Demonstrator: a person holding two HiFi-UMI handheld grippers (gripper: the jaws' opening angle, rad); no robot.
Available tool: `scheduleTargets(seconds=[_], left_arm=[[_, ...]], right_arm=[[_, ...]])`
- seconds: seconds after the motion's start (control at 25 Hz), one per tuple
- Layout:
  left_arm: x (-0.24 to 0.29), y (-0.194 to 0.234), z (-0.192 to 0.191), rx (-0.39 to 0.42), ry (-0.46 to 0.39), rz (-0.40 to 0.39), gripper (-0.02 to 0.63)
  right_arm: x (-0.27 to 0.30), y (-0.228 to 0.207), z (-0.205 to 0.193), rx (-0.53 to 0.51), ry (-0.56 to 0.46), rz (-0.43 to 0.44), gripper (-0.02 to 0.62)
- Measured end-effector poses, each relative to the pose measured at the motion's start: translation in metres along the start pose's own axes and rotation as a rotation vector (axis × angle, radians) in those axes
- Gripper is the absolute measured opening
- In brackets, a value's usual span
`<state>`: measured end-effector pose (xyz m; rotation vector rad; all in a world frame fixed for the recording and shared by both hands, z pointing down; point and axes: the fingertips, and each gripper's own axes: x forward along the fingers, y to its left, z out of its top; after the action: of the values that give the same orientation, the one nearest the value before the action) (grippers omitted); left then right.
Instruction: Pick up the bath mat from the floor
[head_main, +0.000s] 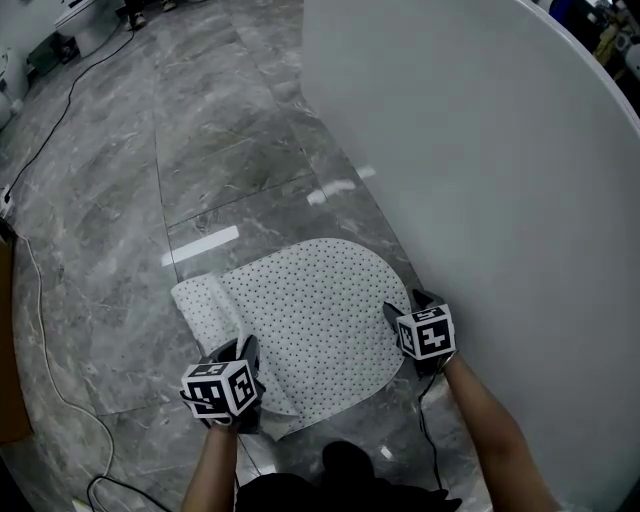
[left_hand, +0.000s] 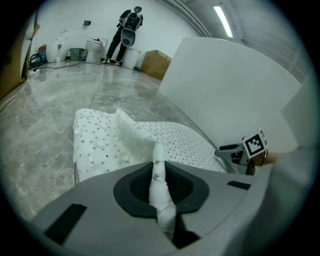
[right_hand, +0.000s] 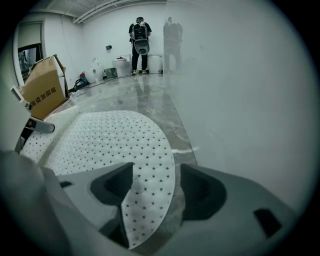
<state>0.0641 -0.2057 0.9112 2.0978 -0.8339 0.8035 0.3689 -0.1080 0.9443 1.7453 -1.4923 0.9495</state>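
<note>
A: Bath mat (head_main: 320, 310), where is it?

B: Flat on the grey marble floor (head_main: 110, 200). It is white and dotted with small holes. Its left end is turned over on itself and bunched up.

A: And the left gripper (left_hand: 160, 186)?

B: Clenched on the mat. At the near left edge a raised fold of it stands pinched tight between the jaws.

A: The right gripper (right_hand: 155, 187)?

B: At the mat's rounded right edge, jaws spread wide. The rim of the mat lies between them, slightly lifted, but neither pad presses on it.

A: Further right?

B: A white curved wall (head_main: 500, 180), with the mat's right side just beside its foot.
</note>
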Motion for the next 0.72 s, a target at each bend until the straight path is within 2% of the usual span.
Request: scheduleTargets(seconds=[0.32,0.52,0.72], left_arm=[[0.008,-0.002,0.000,-0.021,-0.004,-0.025,0.020],[0.009,0.001,0.001,-0.052,-0.015,-0.036,0.020],[0.003,0.007,0.001,-0.080,-0.029,-0.047,0.020]], right_arm=[[0.017,-0.001,-0.003,0.004,0.052,0.013,0.291],[0.019,0.002,-0.004,0.063,0.075,0.077,0.288],[0.018,0.006,-0.004,0.050,0.129,0.157,0.288]])
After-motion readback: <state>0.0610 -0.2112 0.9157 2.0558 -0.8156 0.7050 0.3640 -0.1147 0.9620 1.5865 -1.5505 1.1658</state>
